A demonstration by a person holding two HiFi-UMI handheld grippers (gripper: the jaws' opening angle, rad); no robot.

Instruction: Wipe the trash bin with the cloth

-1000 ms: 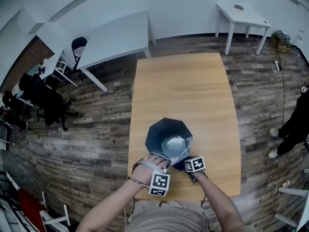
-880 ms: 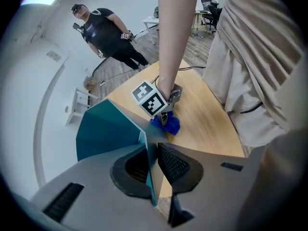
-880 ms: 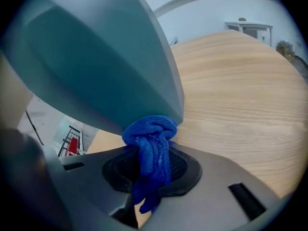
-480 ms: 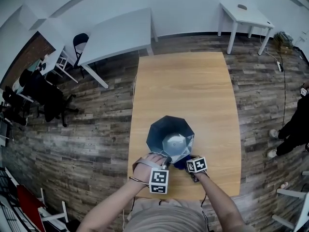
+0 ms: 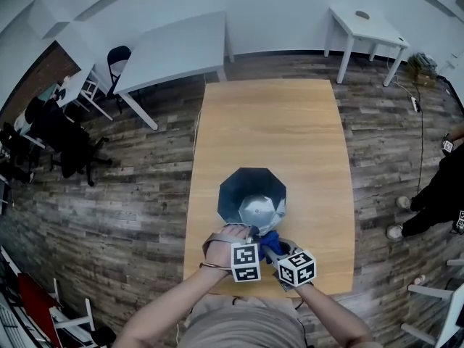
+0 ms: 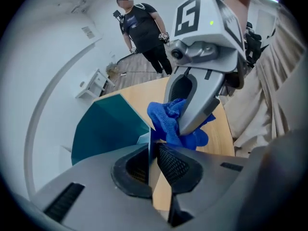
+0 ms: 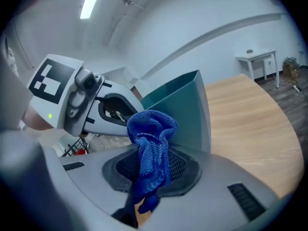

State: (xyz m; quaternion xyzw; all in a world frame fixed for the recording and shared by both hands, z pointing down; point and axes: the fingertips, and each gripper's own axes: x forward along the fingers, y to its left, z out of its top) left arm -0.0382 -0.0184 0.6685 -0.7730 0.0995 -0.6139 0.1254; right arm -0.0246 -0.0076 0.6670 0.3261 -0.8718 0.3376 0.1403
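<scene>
Head view steeply down, gripper views close-up (all share trash bin (image 5: 251,196))

Past my wooden tabletop (image 5: 272,122) I see a large white table (image 5: 174,53) with a black chair (image 5: 119,62) beside it, a small white table (image 5: 362,26), and a person in black (image 5: 435,191) standing on the plank floor (image 5: 130,187).

The left gripper (image 5: 250,234) hides the trash bin (image 5: 250,191)'s near rim. Only a scrap of blue cloth (image 5: 270,238) shows at the right gripper (image 5: 275,246)'s tip. A bystander (image 5: 438,194), well right of both, is cut off at the edge.
</scene>
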